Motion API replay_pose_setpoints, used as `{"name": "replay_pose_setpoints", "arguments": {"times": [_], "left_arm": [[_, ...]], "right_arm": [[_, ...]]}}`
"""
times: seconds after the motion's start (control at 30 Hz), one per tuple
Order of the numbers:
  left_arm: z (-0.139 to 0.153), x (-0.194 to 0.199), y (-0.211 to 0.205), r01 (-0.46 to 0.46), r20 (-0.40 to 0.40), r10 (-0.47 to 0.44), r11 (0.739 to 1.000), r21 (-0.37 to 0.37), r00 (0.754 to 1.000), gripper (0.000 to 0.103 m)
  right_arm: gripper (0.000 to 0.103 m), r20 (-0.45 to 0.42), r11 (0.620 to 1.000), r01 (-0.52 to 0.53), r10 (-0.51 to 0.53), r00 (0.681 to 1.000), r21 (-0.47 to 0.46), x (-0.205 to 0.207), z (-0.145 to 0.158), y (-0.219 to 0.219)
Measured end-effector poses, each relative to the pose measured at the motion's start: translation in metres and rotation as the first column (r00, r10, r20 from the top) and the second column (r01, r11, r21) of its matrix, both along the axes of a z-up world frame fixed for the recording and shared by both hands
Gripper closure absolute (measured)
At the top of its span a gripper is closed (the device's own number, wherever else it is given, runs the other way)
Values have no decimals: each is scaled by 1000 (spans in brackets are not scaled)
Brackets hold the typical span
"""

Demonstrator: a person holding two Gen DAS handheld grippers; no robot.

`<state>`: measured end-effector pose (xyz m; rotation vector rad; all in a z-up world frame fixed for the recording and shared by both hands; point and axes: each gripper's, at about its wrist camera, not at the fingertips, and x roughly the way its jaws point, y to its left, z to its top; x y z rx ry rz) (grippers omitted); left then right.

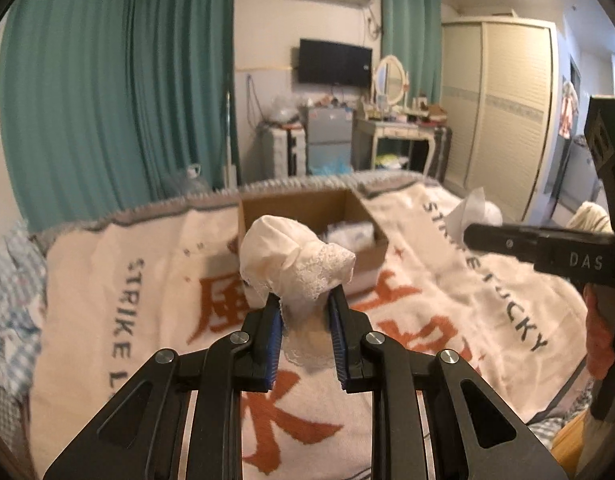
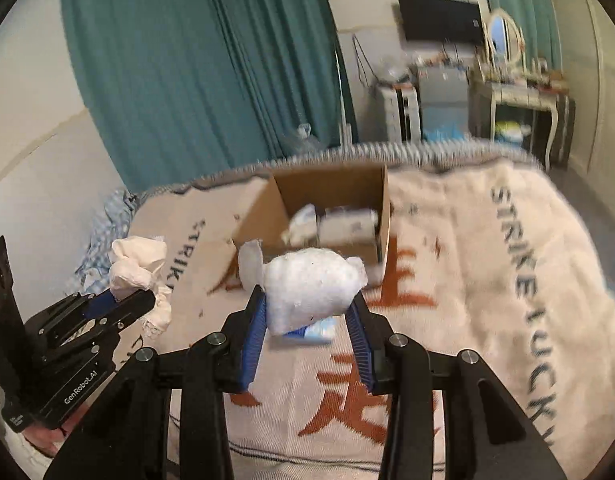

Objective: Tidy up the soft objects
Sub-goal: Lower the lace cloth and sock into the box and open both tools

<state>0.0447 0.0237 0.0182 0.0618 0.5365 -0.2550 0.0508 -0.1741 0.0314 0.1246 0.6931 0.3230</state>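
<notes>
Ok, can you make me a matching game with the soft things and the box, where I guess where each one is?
Things:
1. cream lacy bundle
2. white fluffy bundle
3. cardboard box
4. rolled pieces

Places:
A. on the blanket
B. in the right tongs
C. inside the box
D. in the left tongs

Pairs: 1-D, 2-B, 3-A, 4-C

the blanket carried dark lettering, "strike lucky", along one edge and "strike l…", cut off, along the other, with large orange chinese characters between. the right gripper read "das". the left gripper bore "genrobot.ai" on its body.
</notes>
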Motion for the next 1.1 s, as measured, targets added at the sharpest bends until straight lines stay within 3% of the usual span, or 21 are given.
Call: {"name": "replay_pose_setpoints", "arguments": {"times": [0.2, 0.47, 0.63, 0.8, 0.97, 1.03, 1.07, 1.1], "left_arm": [[31, 18, 3, -4, 49, 4, 1000, -8, 999, 82], [38, 96, -14, -5, 56, 4, 1000, 0, 998, 82], [13, 163, -28, 5, 25, -6, 999, 35, 1000, 82], [-36, 219, -31, -19, -56, 21, 999, 43, 998, 81], [-78, 252, -32, -51, -98, 59, 995, 86, 993, 78], [-90, 260, -34, -46, -114, 60, 992, 119, 992, 77], [-94, 263, -35, -41, -120, 57, 991, 131, 991, 71], [-98, 263, -36, -47, -121, 65, 988, 145, 990, 55]], "right_arm": [[64, 97, 997, -37, 43, 994, -63, 18, 55, 11], [64, 131, 992, -33, 49, 990, -121, 94, 71, 24], [64, 81, 993, -22, 31, 996, -118, 167, 44, 26], [64, -4, 994, -19, 19, 1000, -108, 235, -12, 30], [64, -65, 995, -10, 3, 998, -96, 279, -67, 28], [57, -68, 997, -1, -4, 998, -79, 288, -79, 23], [46, -68, 997, 5, -10, 998, -72, 291, -82, 22], [42, -66, 998, 10, -14, 998, -67, 293, -84, 20]]}}
